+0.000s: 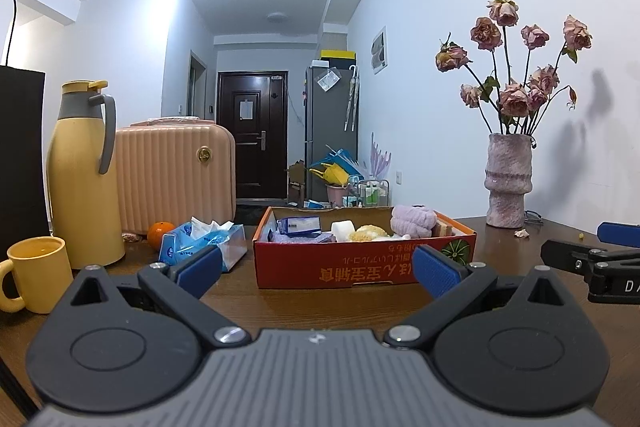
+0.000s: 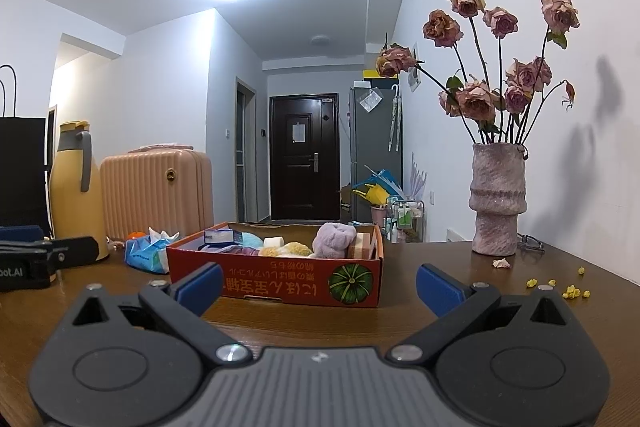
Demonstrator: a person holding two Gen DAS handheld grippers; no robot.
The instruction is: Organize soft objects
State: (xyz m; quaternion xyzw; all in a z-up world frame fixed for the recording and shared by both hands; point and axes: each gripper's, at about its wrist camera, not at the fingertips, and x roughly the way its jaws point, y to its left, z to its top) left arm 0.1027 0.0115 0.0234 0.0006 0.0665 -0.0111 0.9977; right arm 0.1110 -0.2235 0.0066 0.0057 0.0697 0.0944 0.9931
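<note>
- Sitting on the wooden table (image 1: 320, 303): red cardboard box (image 1: 360, 265), straight ahead of both tongs, not touching.
- Lying inside it: lilac towel (image 2: 334, 239), white sponge (image 1: 343, 229).
- Hovering wide open, holding nothing: left gripper (image 1: 318, 269), right gripper (image 2: 319, 283).

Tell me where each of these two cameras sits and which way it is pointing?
Left wrist view: rides on the left gripper, low over the table, facing the red box; its own open fingers show, with the other gripper at the right edge.
Right wrist view: rides on the right gripper, facing the same box from further right; its open fingers show, with the left gripper at the left edge.
Shared: box, vase, yellow flask, suitcase.
</note>
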